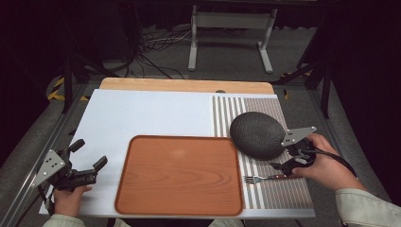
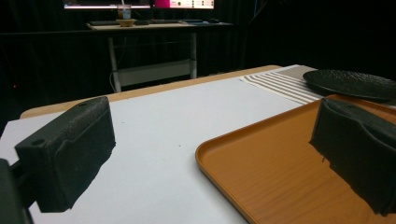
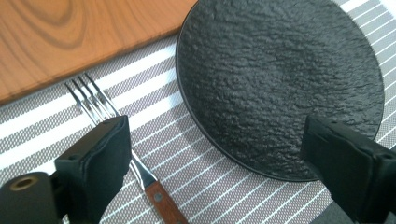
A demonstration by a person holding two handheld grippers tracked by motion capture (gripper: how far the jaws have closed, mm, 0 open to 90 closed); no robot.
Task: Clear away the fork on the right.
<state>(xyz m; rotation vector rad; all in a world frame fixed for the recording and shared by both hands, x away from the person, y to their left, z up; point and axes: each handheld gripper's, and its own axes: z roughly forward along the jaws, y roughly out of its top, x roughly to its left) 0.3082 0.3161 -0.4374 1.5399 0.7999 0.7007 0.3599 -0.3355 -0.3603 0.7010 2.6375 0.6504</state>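
Note:
An empty wooden tray point(image 1: 179, 175) lies in the middle of the white table. A rough black plate point(image 1: 257, 134) rests on the striped placemat point(image 1: 279, 189) to the tray's right. A fork point(image 1: 262, 178) with a wooden handle lies on the mat below the plate, tines toward the tray. My right gripper point(image 1: 288, 158) hovers over the plate's near rim and the fork's handle, jaws wide apart with nothing pressed between them. In the right gripper view the fork point(image 3: 126, 149) passes beside my left jaw and the plate point(image 3: 280, 79) fills the gap. My left gripper point(image 1: 87, 156) stands open left of the tray point(image 2: 289, 172).
The table's far wooden edge point(image 1: 187, 85) shows behind the white sheet. A white metal stand point(image 1: 231, 35) and cables sit on the floor beyond. The plate point(image 2: 350, 84) lies past the tray in the left gripper view. Bare white surface point(image 1: 146, 113) spreads behind the tray.

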